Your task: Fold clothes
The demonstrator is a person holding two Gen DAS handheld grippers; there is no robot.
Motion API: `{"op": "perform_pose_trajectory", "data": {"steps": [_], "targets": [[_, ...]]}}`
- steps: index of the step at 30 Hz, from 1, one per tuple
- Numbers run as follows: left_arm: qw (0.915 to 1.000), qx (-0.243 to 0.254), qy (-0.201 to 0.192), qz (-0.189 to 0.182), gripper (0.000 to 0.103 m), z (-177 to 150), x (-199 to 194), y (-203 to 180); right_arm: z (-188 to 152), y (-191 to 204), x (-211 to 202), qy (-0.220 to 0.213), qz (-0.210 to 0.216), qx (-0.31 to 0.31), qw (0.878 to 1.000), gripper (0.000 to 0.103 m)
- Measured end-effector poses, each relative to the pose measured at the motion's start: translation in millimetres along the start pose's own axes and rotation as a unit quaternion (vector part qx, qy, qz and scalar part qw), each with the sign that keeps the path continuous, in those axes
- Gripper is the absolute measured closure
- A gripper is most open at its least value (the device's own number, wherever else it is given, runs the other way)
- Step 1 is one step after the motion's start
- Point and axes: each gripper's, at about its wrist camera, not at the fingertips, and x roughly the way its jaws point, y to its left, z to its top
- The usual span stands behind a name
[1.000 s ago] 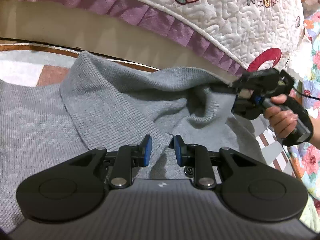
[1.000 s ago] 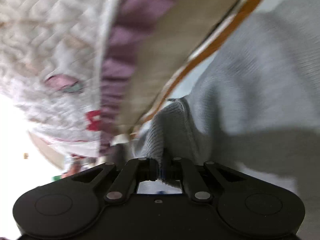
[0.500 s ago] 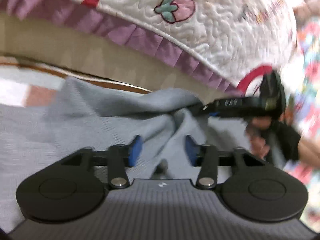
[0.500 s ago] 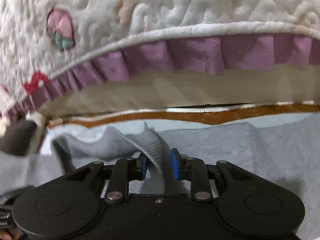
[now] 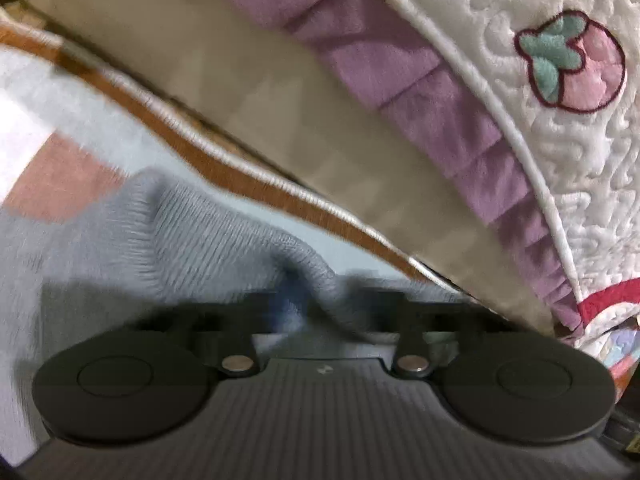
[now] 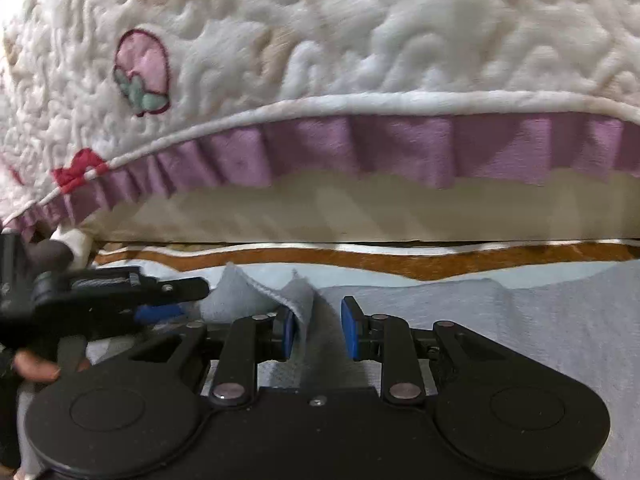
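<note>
Quilted bedspread (image 6: 360,40) overhangs the rug's (image 6: 400,264) far edge. Grey sweater (image 6: 520,320) lies on the rug, its edge rumpled there. Right claw (image 6: 316,330) apart, a ridge of knit between. Left claw (image 5: 320,312) blurred: cannot tell. Fold unfinished, stage unclear.

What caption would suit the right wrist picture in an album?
Right tool open around a raised fold of grey sweater, beside the quilted strawberry bedspread.
</note>
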Motion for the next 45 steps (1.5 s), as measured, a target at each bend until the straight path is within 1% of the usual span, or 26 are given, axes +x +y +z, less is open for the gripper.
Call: {"op": "perform_pose_trajectory", "data": {"steps": [1,2,4,5,7,9,10,11,13,14,15,18,21,23,25,26,28,30,31,32,36,39,41,42,43,45], "targets": [[0.9995,0.029,-0.011,0.008,0.099,2.4,-0.9,-4.4,1.4,-4.2,1.2,0.002,0.029,0.014,0.999,0.080],[0.9979,0.059,-0.024,0.012,0.099,3.8,-4.6,-9.7,2.8,-10.0,2.9,0.006,0.067,0.037,0.997,0.092],[0.9963,0.080,-0.032,0.001,0.099,8.5,-12.5,-14.1,4.1,-24.7,12.4,0.033,0.160,0.101,0.981,0.097],[0.9960,0.083,-0.032,-0.006,0.099,11.7,-15.8,-14.6,2.4,-32.1,15.5,0.037,0.191,0.134,0.972,0.097],[0.9985,0.047,-0.013,-0.026,0.099,22.6,-17.6,-5.5,-1.1,-47.0,21.6,0.046,0.252,0.199,0.946,0.097],[0.9980,-0.033,0.015,-0.051,0.099,31.9,-9.3,15.0,-4.3,-61.8,27.1,0.050,0.303,0.261,0.915,0.097],[0.9947,-0.078,0.033,-0.059,0.099,33.0,-2.1,26.5,-4.6,-69.2,27.5,0.038,0.290,0.279,0.915,0.097],[0.9916,-0.101,0.050,-0.062,0.099,32.2,4.7,33.6,-4.5,-76.8,29.4,0.032,0.275,0.293,0.915,0.097],[0.9920,-0.093,0.063,-0.056,0.099,28.2,8.5,34.8,-3.7,-87.1,33.6,0.031,0.247,0.306,0.919,0.097],[0.9935,-0.079,0.063,-0.054,0.099,26.8,6.6,32.3,-2.3,-88.3,35.7,0.036,0.230,0.302,0.924,0.097],[0.9944,-0.067,0.062,-0.053,0.099,25.6,4.8,30.4,-0.7,-87.2,37.9,0.041,0.206,0.292,0.933,0.097],[0.9933,-0.074,0.066,-0.060,0.099,26.4,4.6,32.7,5.3,-73.6,41.6,0.042,0.124,0.241,0.962,0.097],[0.9916,-0.081,0.075,-0.066,0.099,29.4,7.4,35.5,10.0,-53.2,45.1,0.028,0.070,0.207,0.976,0.096],[0.9897,-0.094,0.082,-0.069,0.099,32.9,10.3,39.2,14.0,-38.6,50.1,0.024,0.030,0.183,0.982,0.090],[0.9885,-0.107,0.083,-0.066,0.098,33.8,12.9,42.5,16.1,-22.5,53.2,0.019,-0.004,0.136,0.991,0.088],[0.9884,-0.111,0.083,-0.063,0.098,33.5,13.8,43.4,17.4,-13.3,52.7,0.016,-0.027,0.108,0.994,0.073],[0.9883,-0.115,0.081,-0.058,0.098,32.4,15.4,44.4,19.5,4.0,48.5,0.004,-0.079,0.049,0.996,0.064],[0.9902,-0.105,0.076,-0.052,0.098,28.2,14.8,41.1,21.8,17.5,38.7,-0.012,-0.153,0.003,0.988,0.067],[0.9910,-0.100,0.074,-0.049,0.098,26.0,14.5,39.4,23.1,22.7,31.5,-0.028,-0.170,-0.006,0.985,0.075],[0.9919,-0.095,0.072,-0.046,0.098,23.9,14.2,37.8,23.6,29.1,24.8,-0.037,-0.152,-0.015,0.988,0.086],[0.9945,-0.076,0.063,-0.036,0.098,16.1,13.1,31.8,19.2,61.9,0.1,-0.072,-0.091,-0.068,0.991,0.086],[0.9930,-0.083,0.072,-0.043,0.098,17.1,13.0,34.0,1.3,104.6,-12.8,-0.101,-0.046,-0.144,0.983,0.085],[0.9917,-0.092,0.076,-0.049,0.098,16.6,11.4,35.7,-6.9,136.0,-9.1,-0.090,-0.021,-0.203,0.975,0.086],[0.9912,-0.095,0.077,-0.051,0.098,16.0,10.4,36.3,-13.6,149.8,-5.7,-0.087,-0.027,-0.241,0.966,0.086],[0.9912,-0.095,0.077,-0.052,0.098,15.1,9.3,36.2,-19.1,159.3,3.2,-0.068,-0.039,-0.269,0.960,0.085],[0.9918,-0.088,0.077,-0.051,0.098,13.0,6.8,34.7,-25.5,171.8,25.9,-0.026,-0.081,-0.304,0.949,0.075]]}}
